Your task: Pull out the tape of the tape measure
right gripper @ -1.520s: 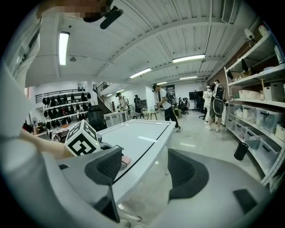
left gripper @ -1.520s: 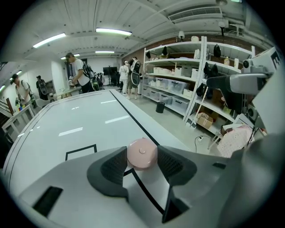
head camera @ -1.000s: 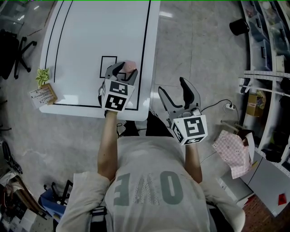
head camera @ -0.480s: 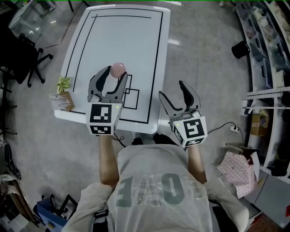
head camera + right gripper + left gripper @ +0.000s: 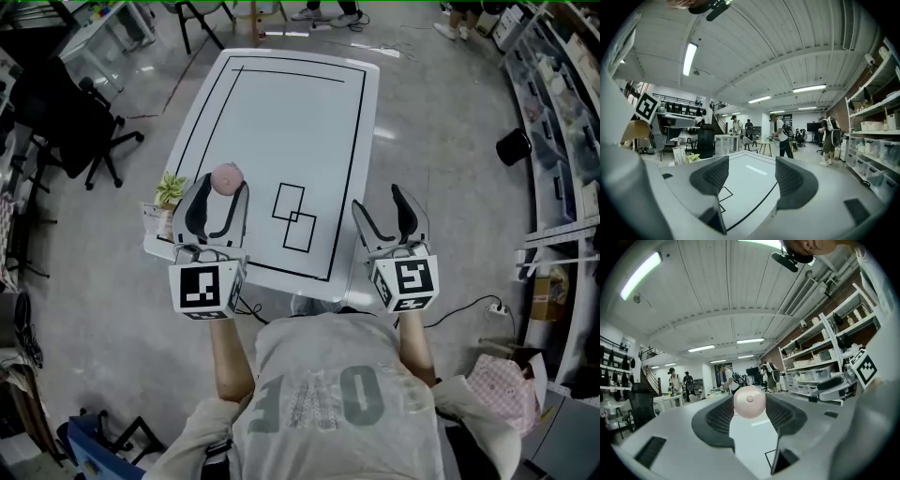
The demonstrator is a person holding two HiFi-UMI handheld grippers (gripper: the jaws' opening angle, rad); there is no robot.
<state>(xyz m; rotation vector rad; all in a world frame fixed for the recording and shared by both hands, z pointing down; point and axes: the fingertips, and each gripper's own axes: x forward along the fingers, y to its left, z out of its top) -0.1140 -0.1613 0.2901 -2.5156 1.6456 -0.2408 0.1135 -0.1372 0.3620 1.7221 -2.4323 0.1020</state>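
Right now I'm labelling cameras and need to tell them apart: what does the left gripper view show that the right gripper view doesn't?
Only the left gripper view: the pink tape measure pinched between the jaws of the left hand-held gripper. Only the right gripper view: the right hand-held gripper with its jaws apart and nothing between them, plus a small plant at the left. Both: the white table with black lines below, and people standing in the background.

Lab workshop: shelves of bins (image 5: 820,366), office chairs (image 5: 75,127)
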